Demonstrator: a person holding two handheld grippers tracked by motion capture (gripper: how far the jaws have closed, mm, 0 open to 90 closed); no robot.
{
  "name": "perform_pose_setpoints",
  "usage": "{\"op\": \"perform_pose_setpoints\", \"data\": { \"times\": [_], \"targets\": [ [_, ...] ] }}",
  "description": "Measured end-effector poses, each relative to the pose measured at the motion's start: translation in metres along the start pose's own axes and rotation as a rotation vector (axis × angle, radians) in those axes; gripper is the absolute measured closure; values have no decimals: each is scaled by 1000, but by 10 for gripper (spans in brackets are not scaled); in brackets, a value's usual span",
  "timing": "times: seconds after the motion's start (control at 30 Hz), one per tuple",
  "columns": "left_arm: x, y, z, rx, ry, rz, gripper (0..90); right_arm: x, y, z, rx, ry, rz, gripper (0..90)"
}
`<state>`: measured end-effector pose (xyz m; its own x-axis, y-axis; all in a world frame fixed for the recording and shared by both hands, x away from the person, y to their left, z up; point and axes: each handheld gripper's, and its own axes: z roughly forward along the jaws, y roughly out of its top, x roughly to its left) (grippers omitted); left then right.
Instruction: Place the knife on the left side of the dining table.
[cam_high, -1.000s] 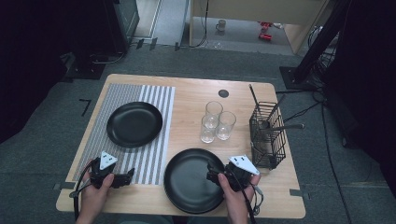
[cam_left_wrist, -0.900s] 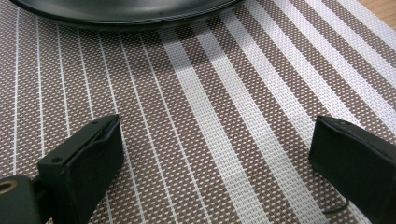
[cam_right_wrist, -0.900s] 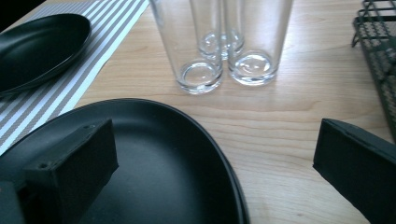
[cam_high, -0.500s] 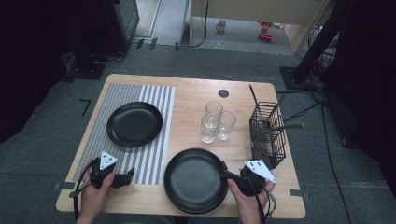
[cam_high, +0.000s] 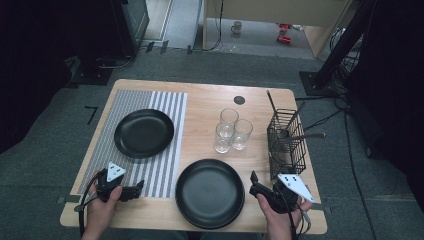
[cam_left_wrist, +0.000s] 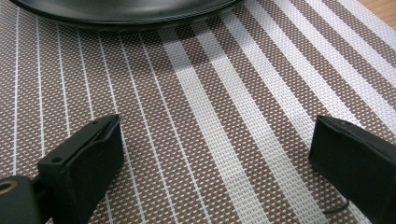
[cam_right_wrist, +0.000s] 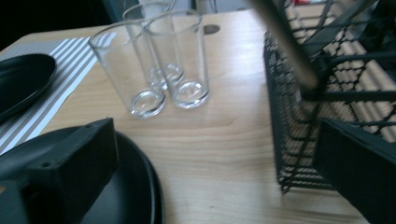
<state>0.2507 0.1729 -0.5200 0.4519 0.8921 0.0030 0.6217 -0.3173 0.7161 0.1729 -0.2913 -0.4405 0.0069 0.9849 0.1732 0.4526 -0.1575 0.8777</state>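
Two black plates are on the wooden table (cam_high: 205, 107). One plate (cam_high: 144, 133) lies on the striped placemat (cam_high: 167, 115); the other plate (cam_high: 210, 192) lies near the front edge. My left gripper (cam_high: 136, 189) rests low over the placemat's front part, open and with nothing in it; in the left gripper view (cam_left_wrist: 217, 133) its jaws stand wide over the weave (cam_left_wrist: 210, 93), with the plate's rim (cam_left_wrist: 126, 16) ahead. My right gripper (cam_high: 256, 186) sits just right of the front plate, open and holding nothing (cam_right_wrist: 215, 135), between that plate (cam_right_wrist: 130, 186) and the wire basket (cam_right_wrist: 294, 116).
Three clear glasses (cam_high: 232, 130) stand together mid-table, also ahead in the right gripper view (cam_right_wrist: 184, 60). A black wire basket (cam_high: 286, 142) with utensils stands at the right edge. A dark round hole (cam_high: 239, 100) marks the table's back.
My right gripper has drawn back to the right, off the front plate's rim, and now sits beside the basket. The plate and my left gripper have stayed put.
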Motion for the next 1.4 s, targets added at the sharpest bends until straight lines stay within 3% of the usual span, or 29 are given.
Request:
{"op": "perform_pose_setpoints", "data": {
  "times": [0.2,0.63,0.87,1.0,1.4],
  "targets": [
    [0,0,0,0,0,0,33,-5,6,-5,-25,-31,-25,81],
    [0,0,0,0,0,0,33,-10,22,-11,-103,-50,-88,407],
    [0,0,0,0,0,0,33,-11,27,-10,-121,-53,-127,466],
    [0,0,0,0,0,0,33,-10,29,-7,-122,-65,-175,518],
    [0,0,0,0,0,0,33,-9,27,1,-130,-67,-231,636]
  ]
}}
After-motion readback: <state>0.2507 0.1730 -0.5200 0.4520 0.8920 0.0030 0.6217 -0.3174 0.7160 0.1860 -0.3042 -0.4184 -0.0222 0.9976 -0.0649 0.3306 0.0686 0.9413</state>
